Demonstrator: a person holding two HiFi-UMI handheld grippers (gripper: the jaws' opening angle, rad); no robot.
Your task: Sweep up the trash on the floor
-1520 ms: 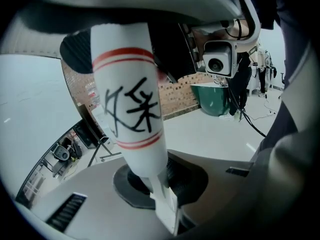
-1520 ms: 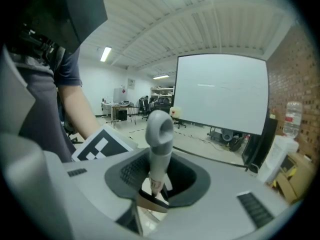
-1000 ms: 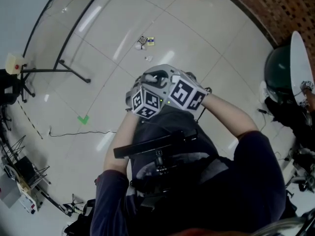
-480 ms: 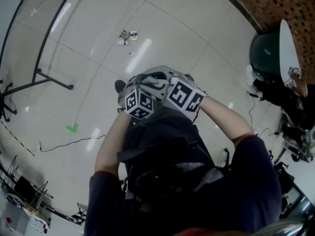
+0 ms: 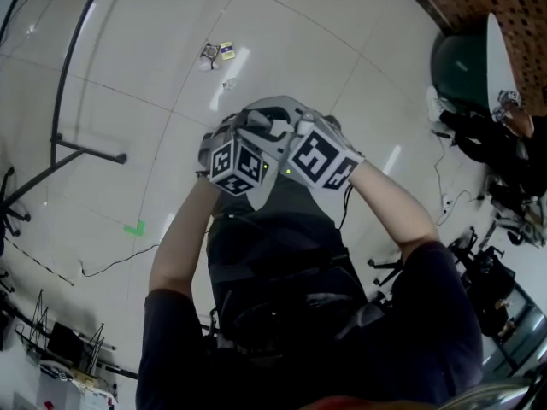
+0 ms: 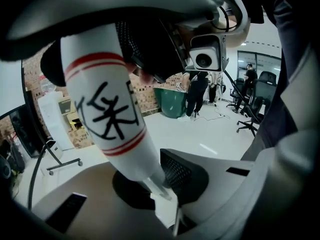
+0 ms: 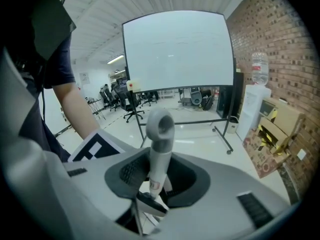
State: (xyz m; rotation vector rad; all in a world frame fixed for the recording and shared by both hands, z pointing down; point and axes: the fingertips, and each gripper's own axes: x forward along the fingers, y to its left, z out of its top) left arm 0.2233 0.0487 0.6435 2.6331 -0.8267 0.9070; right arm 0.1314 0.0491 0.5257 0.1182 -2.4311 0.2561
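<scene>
White tile floor (image 5: 128, 101), glossy, wide open. The trash (image 5: 215, 54) is a small cluster of scraps out on the bare floor ahead of the hands, well away from the brick-wall edge. A stray scrap (image 5: 227, 84) lies just on the near side of it. Neither is reached yet.

Tools:
- The left gripper (image 6: 157, 186) is clamped on the narrow end of a white handle (image 6: 107, 119) with red bands. Its jaws have just been opening a little, with the handle between them and a pad touching it.
- The right gripper (image 7: 155, 179) is clenched on a grey handle (image 7: 159, 134), hanging loop pointing away from the jaws.
- In the head view the two sit side by side, nearly touching, at chest front.
- The working ends of both handles are out of sight, so I cannot tell which is broom and which is pan.

Step, as I judge it: carrying the tools toward the trash, nothing swept yet.

Doing it well:
- Firm up the left grip first. A loosening hold on a tapered end invites the handle to swing or slip.
- Spread the hands apart before lowering, so the handles don't cross.
- Stop short of the stray scrap so it is not stepped over.
- Gather that scrap into the main cluster, then take everything in one pass.
- Use short, low strokes, since light scraps skate on this slick tile.
</scene>
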